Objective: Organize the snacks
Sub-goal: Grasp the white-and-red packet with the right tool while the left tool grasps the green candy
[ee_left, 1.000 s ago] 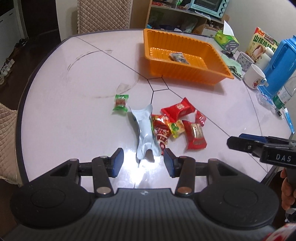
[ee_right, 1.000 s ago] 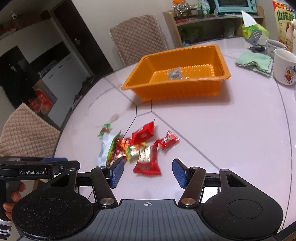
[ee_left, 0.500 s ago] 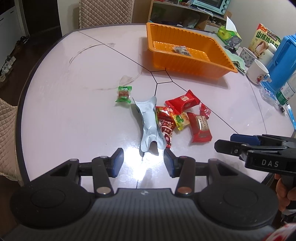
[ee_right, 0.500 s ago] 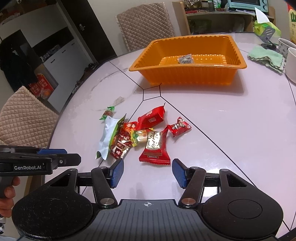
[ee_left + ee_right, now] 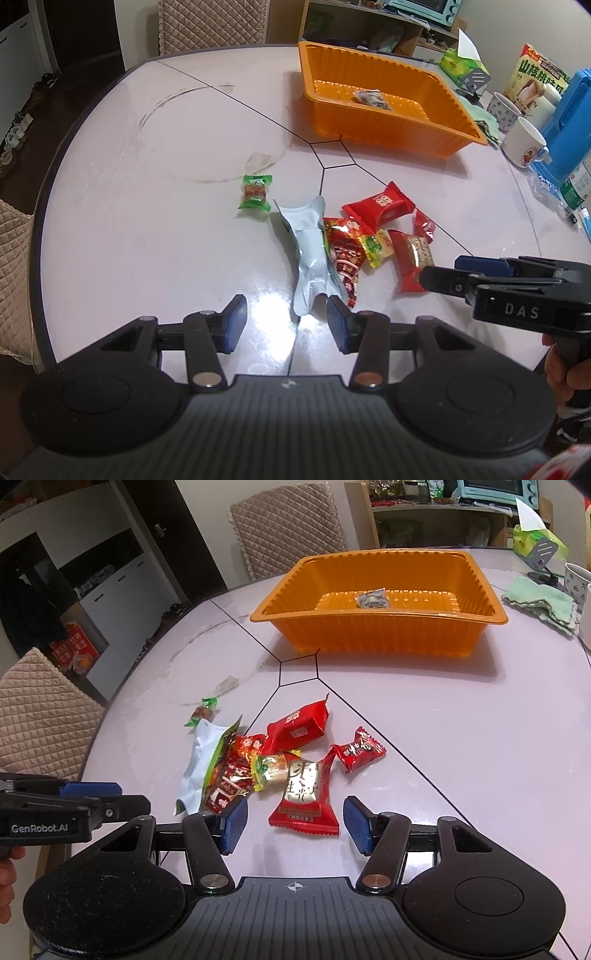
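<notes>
A pile of snacks lies mid-table: a silver packet [image 5: 308, 243], a large red packet [image 5: 380, 203], a red-and-gold packet [image 5: 304, 794], a small red one [image 5: 358, 753] and a yellow-green one [image 5: 271, 770]. A green candy [image 5: 255, 192] lies apart to the left. The orange tray [image 5: 388, 133] stands behind with one small packet [image 5: 371, 99] inside. My left gripper [image 5: 287, 325] is open, its tips just short of the silver packet's near end. My right gripper [image 5: 294, 825] is open, hovering just before the red-and-gold packet, and nothing is gripped.
Two mugs [image 5: 524, 142], a blue jug [image 5: 569, 122], a green cloth [image 5: 539, 603] and a snack box [image 5: 537, 77] crowd the table's right side. Quilted chairs [image 5: 288, 520] stand at the far edge and at the left [image 5: 37, 709]. The table's curved edge [image 5: 40, 229] runs close on the left.
My right gripper has come forward and lower toward the pile, so the snacks look larger and nearer. In the left view it has slid leftward to the red-and-gold packet. My left gripper has hardly shifted.
</notes>
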The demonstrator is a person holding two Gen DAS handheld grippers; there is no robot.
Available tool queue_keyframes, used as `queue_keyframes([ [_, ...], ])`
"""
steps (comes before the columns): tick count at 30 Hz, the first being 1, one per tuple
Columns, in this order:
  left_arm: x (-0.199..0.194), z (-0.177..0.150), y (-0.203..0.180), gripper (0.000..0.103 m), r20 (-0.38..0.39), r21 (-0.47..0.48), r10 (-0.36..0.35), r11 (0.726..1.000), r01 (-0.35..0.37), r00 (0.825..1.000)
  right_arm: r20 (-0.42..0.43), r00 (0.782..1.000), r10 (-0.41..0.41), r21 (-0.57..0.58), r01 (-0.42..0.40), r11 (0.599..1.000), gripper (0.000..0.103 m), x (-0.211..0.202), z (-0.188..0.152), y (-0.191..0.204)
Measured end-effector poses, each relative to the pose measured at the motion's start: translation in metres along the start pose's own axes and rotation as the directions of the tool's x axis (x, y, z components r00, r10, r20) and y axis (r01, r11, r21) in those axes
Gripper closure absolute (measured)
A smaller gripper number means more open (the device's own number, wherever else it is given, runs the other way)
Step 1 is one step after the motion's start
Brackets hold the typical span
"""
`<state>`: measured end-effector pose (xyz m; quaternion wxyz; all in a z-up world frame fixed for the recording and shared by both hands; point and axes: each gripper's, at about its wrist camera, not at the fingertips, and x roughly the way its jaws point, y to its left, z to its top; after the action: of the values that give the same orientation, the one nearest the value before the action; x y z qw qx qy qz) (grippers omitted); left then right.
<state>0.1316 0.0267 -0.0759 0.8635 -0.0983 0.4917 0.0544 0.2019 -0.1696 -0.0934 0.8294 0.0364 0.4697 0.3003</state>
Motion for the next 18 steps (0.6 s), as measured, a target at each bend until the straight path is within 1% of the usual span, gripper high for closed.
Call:
queue_keyframes([
  [3,0.004,0.001,0.003,0.06,-0.003,-0.002,0.008,1.0,-0.008,1.0,-0.006,1.0,-0.009,-0.009,0.009,1.0,0.053,0.009,0.002,0.002],
  [13,0.01,0.005,0.007,0.06,-0.004,-0.009,0.004,1.0,-0.004,1.0,-0.018,0.999,-0.042,-0.026,0.042,0.999,0.058,0.031,0.009,0.004],
  [18,0.012,0.007,0.006,0.06,-0.006,-0.005,-0.009,1.0,0.009,1.0,-0.031,0.998,-0.048,-0.025,0.047,0.999,0.063,0.036,0.009,0.002],
])
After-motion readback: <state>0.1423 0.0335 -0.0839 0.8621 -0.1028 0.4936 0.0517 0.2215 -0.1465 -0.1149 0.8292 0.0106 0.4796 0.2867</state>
